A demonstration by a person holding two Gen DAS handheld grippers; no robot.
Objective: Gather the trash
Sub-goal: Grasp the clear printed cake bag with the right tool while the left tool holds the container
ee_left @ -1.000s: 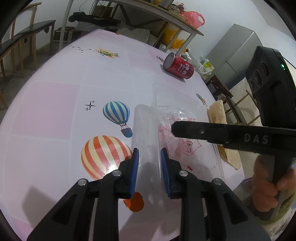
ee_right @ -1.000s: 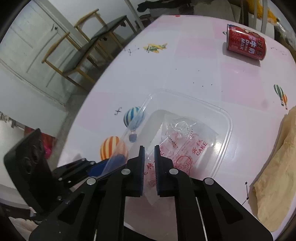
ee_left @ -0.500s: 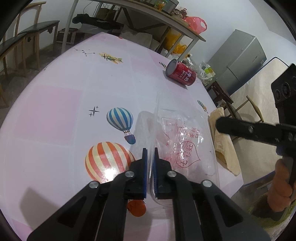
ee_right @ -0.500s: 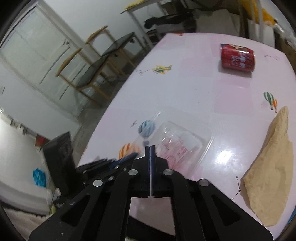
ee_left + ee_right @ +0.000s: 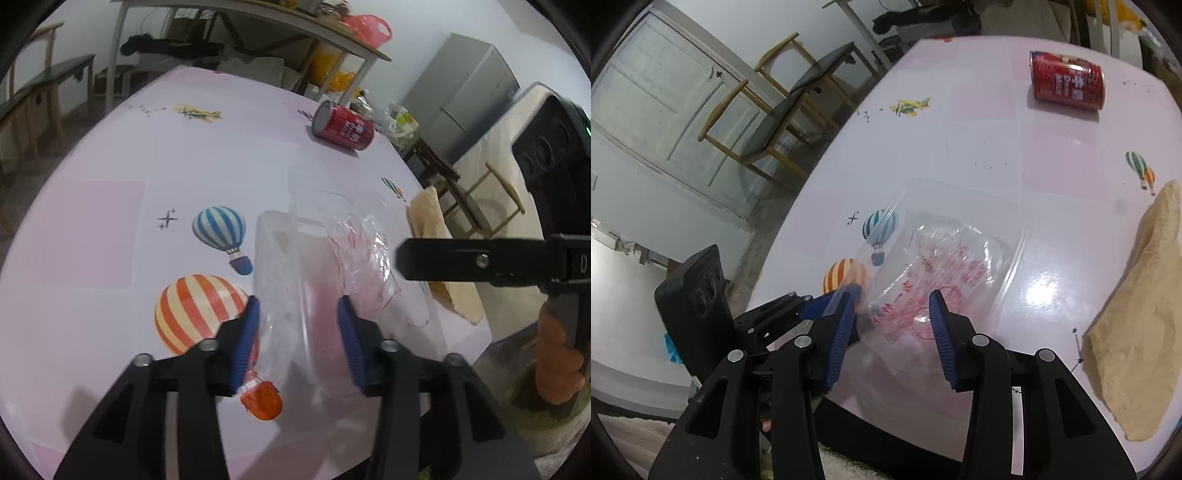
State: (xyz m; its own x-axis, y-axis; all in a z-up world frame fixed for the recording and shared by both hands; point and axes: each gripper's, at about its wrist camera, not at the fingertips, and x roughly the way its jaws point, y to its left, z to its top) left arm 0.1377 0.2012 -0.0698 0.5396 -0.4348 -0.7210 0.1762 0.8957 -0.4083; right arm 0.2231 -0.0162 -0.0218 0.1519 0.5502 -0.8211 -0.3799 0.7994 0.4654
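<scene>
A: In the left wrist view, what do you see?
B: The left gripper (image 5: 298, 328) is wide open. Its jaws stand on both sides of the clear plastic container (image 5: 332, 280) on the table (image 5: 110, 192), gripping nothing. A red can (image 5: 341, 125) lies far behind.

A: And the right wrist view?
B: The right gripper (image 5: 892, 326) is also spread wide, holding nothing, above the container's printed wrapper (image 5: 938, 273). A beige cloth (image 5: 1137, 332) lies at the table edge.

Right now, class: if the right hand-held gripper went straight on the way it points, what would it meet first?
Most likely the crumpled cake wrapper in the clear plastic tray, straight ahead of the open right hand-held gripper; depth is unclear.
</scene>
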